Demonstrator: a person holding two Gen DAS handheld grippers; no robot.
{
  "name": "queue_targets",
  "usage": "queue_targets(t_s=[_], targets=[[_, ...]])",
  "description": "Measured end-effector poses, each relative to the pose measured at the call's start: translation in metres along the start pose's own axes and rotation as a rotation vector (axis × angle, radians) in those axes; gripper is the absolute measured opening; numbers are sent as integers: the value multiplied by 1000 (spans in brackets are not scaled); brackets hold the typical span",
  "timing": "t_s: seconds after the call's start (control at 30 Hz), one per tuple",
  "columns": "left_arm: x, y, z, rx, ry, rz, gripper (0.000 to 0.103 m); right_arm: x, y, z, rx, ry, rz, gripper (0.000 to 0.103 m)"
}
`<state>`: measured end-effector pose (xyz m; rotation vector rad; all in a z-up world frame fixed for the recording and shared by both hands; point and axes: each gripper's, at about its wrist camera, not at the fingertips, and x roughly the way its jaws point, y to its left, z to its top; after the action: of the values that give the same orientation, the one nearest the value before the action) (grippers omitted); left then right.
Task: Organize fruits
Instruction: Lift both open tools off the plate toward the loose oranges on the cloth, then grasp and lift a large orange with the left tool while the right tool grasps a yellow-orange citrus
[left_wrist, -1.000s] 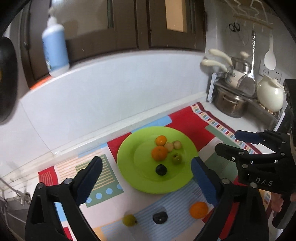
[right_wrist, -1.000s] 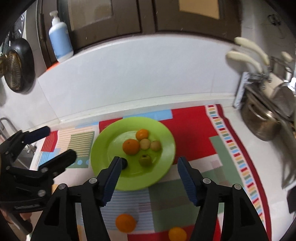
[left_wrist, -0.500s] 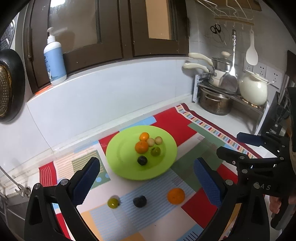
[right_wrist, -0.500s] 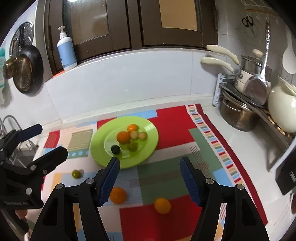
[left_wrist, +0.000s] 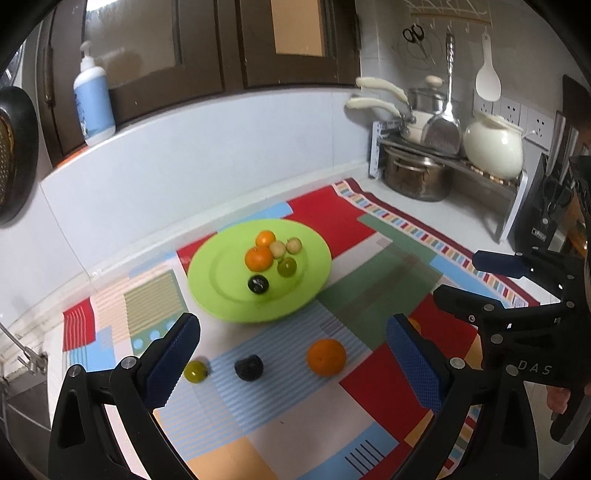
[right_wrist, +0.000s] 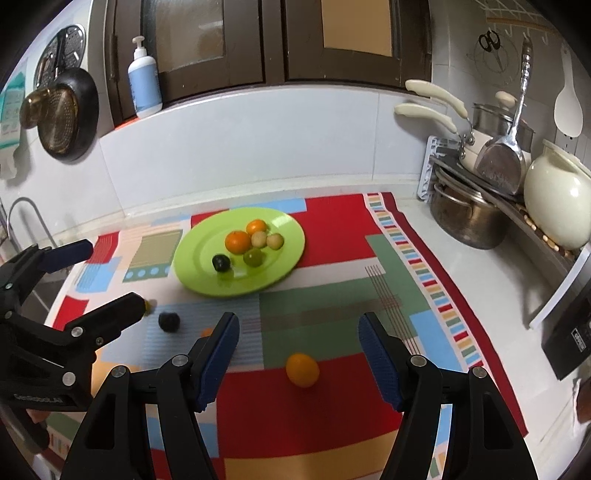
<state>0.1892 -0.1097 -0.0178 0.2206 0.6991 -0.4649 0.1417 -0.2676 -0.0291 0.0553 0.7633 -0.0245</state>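
Both black two-finger grippers, left (left_wrist: 293, 356) and right (right_wrist: 299, 349), hang spread and empty over loose round fruit like a small orange (right_wrist: 302, 369), which a careless nudge could send rolling off the patchwork mat (right_wrist: 332, 295).

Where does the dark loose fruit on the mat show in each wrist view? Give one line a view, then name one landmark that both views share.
Left wrist view: the dark fruit lies low in the middle, between a small green fruit and an orange.
Right wrist view: it lies at lower left, beside the left gripper's finger.
Shared landmark: the green plate behind it.
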Motion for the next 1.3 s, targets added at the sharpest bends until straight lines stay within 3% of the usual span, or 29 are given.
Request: queue_targets(t_s=[0.23, 0.6, 1.0, 1.3], targets=[[22, -8, -17, 8, 47, -11, 102, 16, -6, -20, -12, 63, 27, 68], [62, -17, -35, 33, 145, -48, 90, 49, -10, -43, -29, 149, 57, 67], [102, -17, -39, -15, 250, -109, 66, 84, -16, -50, 0, 228, 107, 49], [114, -20, -36, -39, 276, -145, 50, 97, -19, -50, 15, 250, 135, 40]])
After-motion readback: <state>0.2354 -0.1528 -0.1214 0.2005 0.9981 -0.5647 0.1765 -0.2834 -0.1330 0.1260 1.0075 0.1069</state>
